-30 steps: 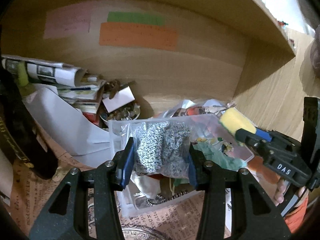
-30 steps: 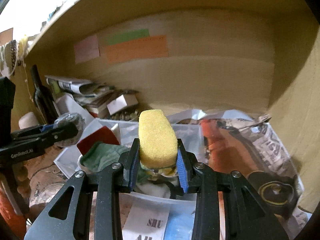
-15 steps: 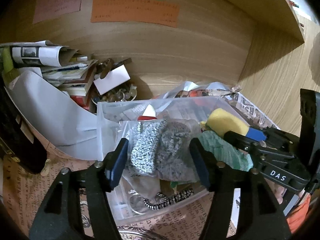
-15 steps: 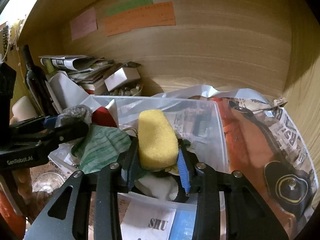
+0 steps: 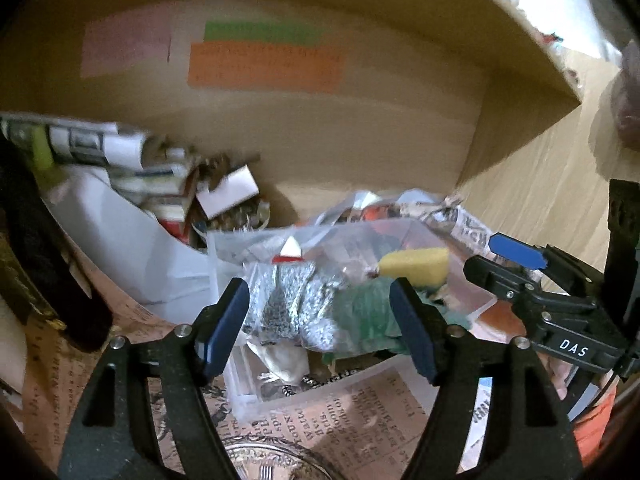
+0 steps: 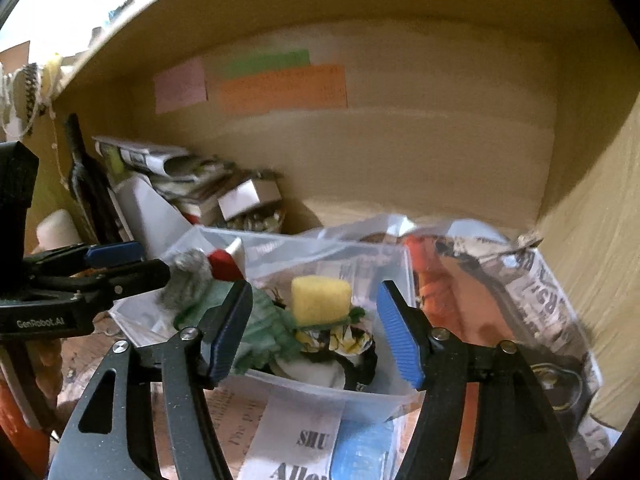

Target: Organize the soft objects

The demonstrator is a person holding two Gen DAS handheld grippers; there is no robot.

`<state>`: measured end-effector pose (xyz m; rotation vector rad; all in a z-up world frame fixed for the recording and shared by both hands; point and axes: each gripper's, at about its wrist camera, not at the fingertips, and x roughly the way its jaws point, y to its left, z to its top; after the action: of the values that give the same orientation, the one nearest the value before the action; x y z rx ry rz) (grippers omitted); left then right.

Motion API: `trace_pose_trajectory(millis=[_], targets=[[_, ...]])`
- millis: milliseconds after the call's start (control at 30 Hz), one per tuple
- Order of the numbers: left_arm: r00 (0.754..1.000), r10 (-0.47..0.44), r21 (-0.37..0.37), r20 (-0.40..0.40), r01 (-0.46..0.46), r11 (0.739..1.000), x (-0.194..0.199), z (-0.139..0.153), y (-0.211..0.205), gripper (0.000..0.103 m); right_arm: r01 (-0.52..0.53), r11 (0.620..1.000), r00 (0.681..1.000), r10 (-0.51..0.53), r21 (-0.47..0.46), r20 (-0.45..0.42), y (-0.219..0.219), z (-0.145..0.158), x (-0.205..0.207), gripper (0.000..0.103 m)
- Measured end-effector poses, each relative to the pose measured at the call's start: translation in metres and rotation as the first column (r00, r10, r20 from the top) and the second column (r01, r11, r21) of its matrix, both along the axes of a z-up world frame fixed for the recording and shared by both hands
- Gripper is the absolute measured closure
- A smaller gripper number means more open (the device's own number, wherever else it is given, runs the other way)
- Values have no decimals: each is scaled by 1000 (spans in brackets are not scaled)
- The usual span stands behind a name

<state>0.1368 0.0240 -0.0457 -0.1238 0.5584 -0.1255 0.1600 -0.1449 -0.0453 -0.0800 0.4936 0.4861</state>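
Jaws of left gripper and right gripper gape wide, gripping nothing, above clear bin.

Pink, green and orange paper notes stuck on the shelf's back wall, rolled newspapers and a small white box piled in its back left corner, printed newspaper spread along its right side.

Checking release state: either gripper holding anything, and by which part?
Nothing held. Left gripper and right gripper are open; sponge and grey bundle lie in the bin.
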Motion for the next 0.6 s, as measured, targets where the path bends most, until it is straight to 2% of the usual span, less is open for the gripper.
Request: trace_pose_trajectory(millis=[167, 367, 433, 600], targets=[[995, 17, 25, 103, -20, 999, -28, 24, -5, 26, -11, 999, 996, 9, 31, 87, -5, 25, -25, 41], [977, 28, 45, 211, -39, 998, -61, 48, -11, 21, -24, 998, 982, 12, 63, 190, -10, 51, -58, 35], [970, 31, 46, 240, -44, 998, -72, 54, -12, 16, -29, 997, 977, 13, 73, 215, -11, 58, -68, 34], [954, 50, 49, 294, -67, 997, -92, 66, -14, 5, -27, 995, 966, 3, 92, 258, -13, 66, -84, 19]])
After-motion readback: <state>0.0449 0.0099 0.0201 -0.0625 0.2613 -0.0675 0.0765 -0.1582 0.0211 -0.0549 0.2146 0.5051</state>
